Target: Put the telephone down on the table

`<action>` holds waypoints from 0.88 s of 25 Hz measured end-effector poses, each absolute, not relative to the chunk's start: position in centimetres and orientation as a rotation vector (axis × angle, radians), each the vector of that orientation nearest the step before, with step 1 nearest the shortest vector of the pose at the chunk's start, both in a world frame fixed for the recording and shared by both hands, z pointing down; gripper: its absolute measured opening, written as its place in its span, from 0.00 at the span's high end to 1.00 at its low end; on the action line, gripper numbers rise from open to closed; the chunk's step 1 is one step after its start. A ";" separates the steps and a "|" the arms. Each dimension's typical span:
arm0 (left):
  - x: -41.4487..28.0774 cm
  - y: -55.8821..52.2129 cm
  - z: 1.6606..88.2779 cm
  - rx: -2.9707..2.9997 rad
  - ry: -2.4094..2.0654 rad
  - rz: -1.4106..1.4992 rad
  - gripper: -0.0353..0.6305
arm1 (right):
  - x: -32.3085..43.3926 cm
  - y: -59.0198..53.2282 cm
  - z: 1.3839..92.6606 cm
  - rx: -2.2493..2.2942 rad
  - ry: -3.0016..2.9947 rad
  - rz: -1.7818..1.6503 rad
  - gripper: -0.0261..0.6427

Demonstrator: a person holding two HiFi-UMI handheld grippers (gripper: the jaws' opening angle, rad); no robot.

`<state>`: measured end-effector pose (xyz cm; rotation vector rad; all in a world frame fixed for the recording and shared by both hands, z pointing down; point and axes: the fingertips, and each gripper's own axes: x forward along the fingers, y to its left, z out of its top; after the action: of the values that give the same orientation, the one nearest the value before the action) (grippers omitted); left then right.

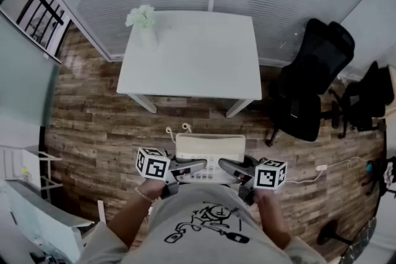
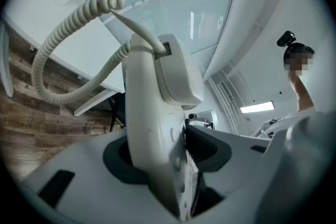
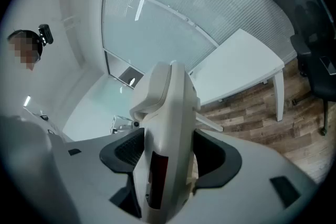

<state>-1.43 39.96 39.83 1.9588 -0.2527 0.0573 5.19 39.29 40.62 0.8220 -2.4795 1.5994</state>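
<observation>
A white desk telephone (image 1: 210,150) hangs in the air over the wooden floor, just in front of the white table (image 1: 192,55). My left gripper (image 1: 197,168) is shut on its left end and my right gripper (image 1: 228,169) on its right end. In the left gripper view the telephone (image 2: 157,113) stands edge-on, pinched between the dark pads of the left gripper (image 2: 168,162), and its coiled cord (image 2: 58,34) loops up to the left. In the right gripper view the telephone (image 3: 168,128) fills the gap of the right gripper (image 3: 168,162), with the table (image 3: 236,65) beyond.
A small pale plant (image 1: 142,17) stands at the table's far left corner. A black office chair (image 1: 309,89) is right of the table, with another dark chair (image 1: 365,96) further right. A white rack (image 1: 21,170) stands at the left. A white cable (image 1: 322,168) lies on the floor.
</observation>
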 end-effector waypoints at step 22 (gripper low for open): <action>-2.7 39.3 39.6 1.950 -0.239 0.078 0.63 | 4.0 38.8 40.4 0.851 -2.469 1.599 0.50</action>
<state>-2.70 39.30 39.56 1.9499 -0.2391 0.0779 3.96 38.75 40.41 0.8513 -2.4691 1.5987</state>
